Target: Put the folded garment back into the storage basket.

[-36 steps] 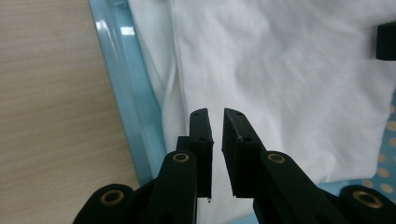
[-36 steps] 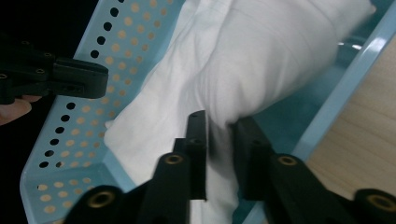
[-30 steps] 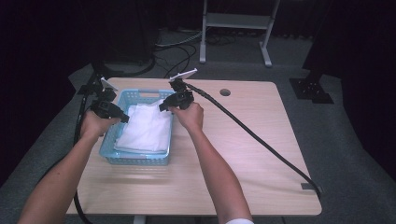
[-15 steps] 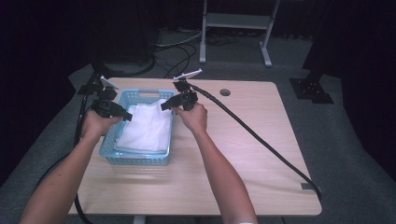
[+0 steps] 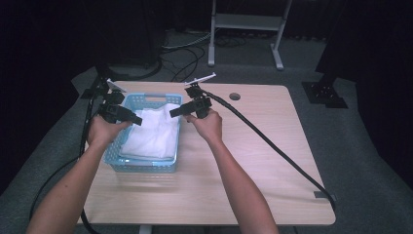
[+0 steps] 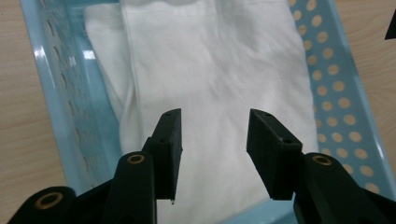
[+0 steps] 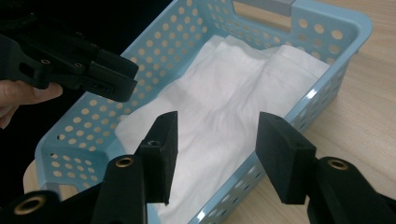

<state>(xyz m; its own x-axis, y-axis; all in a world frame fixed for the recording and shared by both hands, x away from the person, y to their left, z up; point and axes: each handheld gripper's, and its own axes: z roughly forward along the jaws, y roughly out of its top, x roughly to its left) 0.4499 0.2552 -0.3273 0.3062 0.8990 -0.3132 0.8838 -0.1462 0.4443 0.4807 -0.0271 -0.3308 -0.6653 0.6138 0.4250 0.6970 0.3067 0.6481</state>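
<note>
Two hand-held grippers, one basket and one folded white cloth are counted on a single wooden tabletop (image 5: pixel 253 161). The left hand-held gripper (image 5: pixel 135 119) is held over the left rim of the light blue basket (image 5: pixel 141 165), and the right hand-held gripper (image 5: pixel 176 112) is held just above the basket's right rim, both pointing inward over it. The jaws of both have just been opening; in each gripper view a clear gap is seen between the two black jaws, and nothing is clamped between them, only the cloth lying below.

The perforated basket is placed on the left part of the tabletop, and the white cloth (image 5: pixel 153 131) is contained in it, folded flat and covering most of its floor. Several folded layers and a seam line can be made out in the left gripper view (image 6: pixel 210 70), but how many layers are stacked cannot be told. In the right gripper view the cloth (image 7: pixel 224 107) is seen inside the basket (image 7: pixel 327 28), and the left hand-held gripper (image 7: pixel 112 86) is seen above the far wall, with fingers (image 7: pixel 28 95) behind it.

One round hole (image 5: pixel 234 96) is set in the tabletop near its far edge. Thick black cables are trailed from both grippers. The near end of the basket is cut off in both gripper views, and the floor around the tabletop is too dark to be read.
</note>
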